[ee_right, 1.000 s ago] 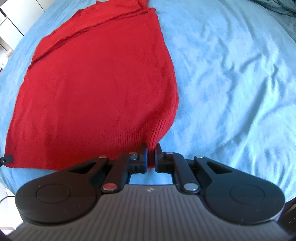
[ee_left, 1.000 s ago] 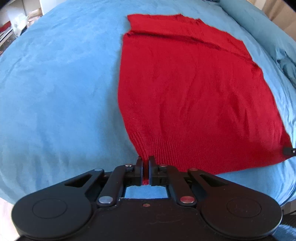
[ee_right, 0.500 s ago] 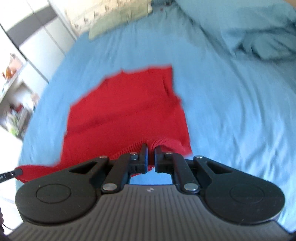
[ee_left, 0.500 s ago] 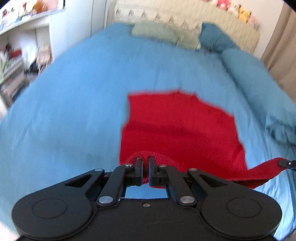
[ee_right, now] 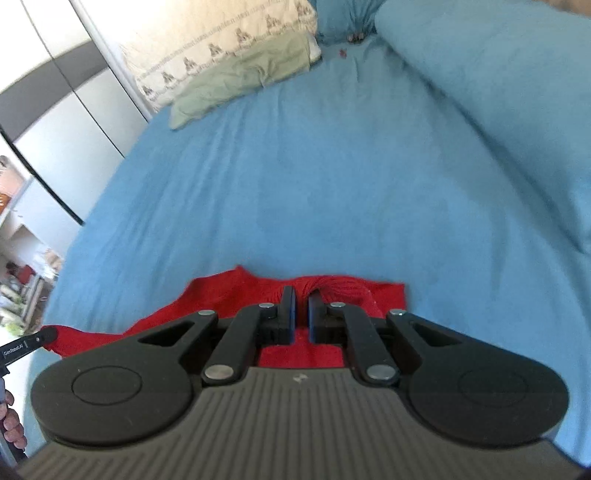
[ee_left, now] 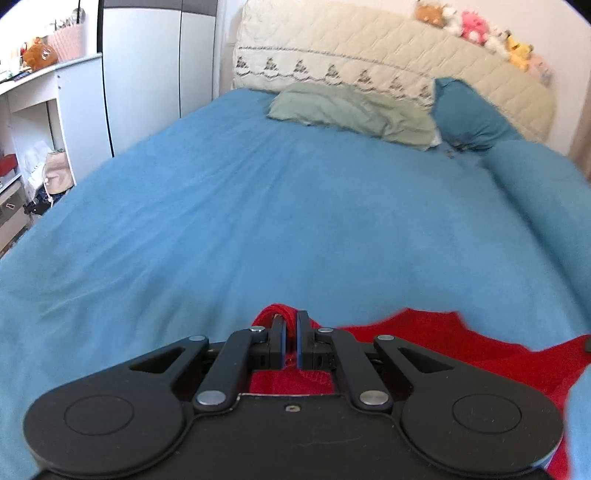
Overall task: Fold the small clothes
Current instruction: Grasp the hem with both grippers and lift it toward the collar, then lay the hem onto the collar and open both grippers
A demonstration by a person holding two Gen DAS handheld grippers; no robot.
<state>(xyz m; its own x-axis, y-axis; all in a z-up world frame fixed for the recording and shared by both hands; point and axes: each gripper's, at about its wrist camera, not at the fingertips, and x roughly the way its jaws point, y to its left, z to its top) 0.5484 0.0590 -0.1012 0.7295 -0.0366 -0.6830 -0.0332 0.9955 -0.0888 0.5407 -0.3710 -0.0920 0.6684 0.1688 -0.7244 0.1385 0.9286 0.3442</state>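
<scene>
Red knit garment (ee_left: 443, 343): lay on blue bedspread (ee_left: 295, 221), long axis running 3 to 9 o'clock. Left gripper (ee_left: 290, 334) and right gripper (ee_right: 301, 306) each pinched its bunched edge. Only the left view showed plush toys (ee_left: 480, 26).

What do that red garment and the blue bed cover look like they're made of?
The red garment looks like knitted yarn, perhaps wool or acrylic: matte, with ribbed stitches visible where the right tool pinches it. The blue bed cover seems a soft brushed fabric, possibly cotton or microfibre: no sheen, shallow soft wrinkles. The exact fibre can't be told by sight.
</scene>
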